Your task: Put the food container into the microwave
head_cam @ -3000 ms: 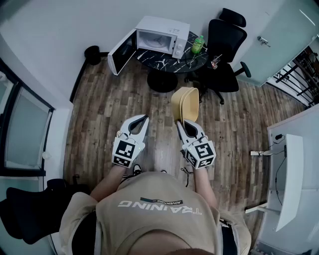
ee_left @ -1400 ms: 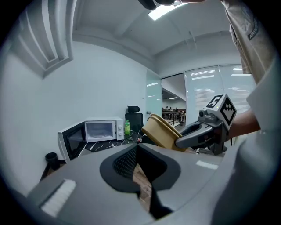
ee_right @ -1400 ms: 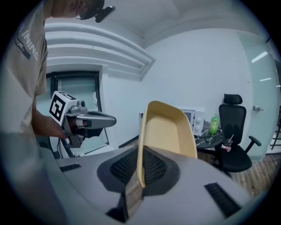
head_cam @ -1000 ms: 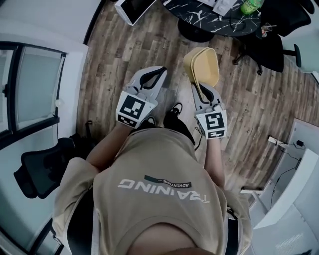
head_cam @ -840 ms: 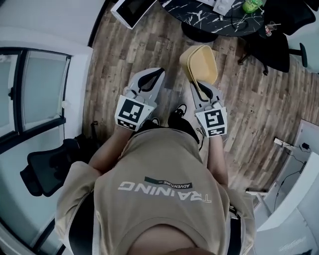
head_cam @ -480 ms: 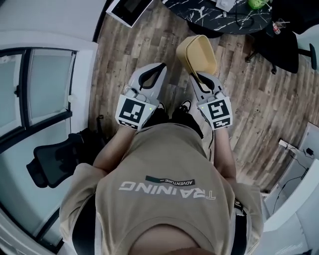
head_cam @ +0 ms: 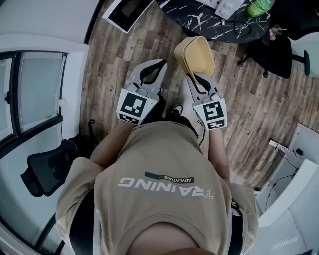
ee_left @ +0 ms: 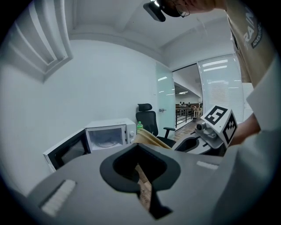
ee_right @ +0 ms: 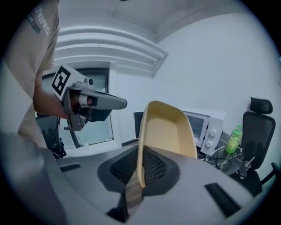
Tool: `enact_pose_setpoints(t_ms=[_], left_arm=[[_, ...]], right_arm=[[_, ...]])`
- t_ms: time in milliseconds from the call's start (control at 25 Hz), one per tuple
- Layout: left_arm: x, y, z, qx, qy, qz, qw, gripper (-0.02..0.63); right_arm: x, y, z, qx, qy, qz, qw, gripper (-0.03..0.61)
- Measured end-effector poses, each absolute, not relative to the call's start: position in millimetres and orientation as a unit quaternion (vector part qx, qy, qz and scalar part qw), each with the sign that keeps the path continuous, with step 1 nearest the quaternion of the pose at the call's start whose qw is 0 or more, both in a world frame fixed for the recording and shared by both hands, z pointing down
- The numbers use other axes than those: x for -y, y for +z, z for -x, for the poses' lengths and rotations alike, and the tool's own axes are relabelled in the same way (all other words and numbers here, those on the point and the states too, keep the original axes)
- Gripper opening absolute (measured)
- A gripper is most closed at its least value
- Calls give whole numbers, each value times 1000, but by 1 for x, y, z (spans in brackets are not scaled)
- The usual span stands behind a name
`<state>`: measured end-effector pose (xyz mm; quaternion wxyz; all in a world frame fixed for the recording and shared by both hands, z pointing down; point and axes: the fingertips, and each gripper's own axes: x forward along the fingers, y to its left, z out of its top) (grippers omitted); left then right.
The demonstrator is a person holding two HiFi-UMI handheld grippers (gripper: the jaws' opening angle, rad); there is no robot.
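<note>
Standing on a wood-plank floor (head_cam: 124, 55), a person holds a two-jaw gripper in each hand. The right gripper (head_cam: 198, 81) pinches one rim of a pale yellow food container (head_cam: 195, 52) and carries it tilted on edge in the air, near a round black marble table (head_cam: 199, 20). The left gripper (head_cam: 154, 67) is beside it without touching it, its jaws pressed together at the tips with nothing between them. In the left gripper view, a white microwave (ee_left: 109, 136) stands ahead with its door (ee_left: 66, 151) swung open, well apart from the container. A green bottle (head_cam: 259, 6) stands just beside the microwave.
</note>
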<state>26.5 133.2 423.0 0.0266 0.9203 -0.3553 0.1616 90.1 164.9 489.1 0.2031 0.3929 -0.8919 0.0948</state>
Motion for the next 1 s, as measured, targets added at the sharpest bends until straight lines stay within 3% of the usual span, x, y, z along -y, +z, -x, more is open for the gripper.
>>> enact_pose_setpoints(t_ms=[440,1000], left_arm=[[-29,409,11,319,123,-940,22,-9],[45,434,36,294,115,-948,48,-9]], right_arm=[[-79,445,-77,851,75,-462,238,26],[-8,469,-39,841,100,-457,273,26]])
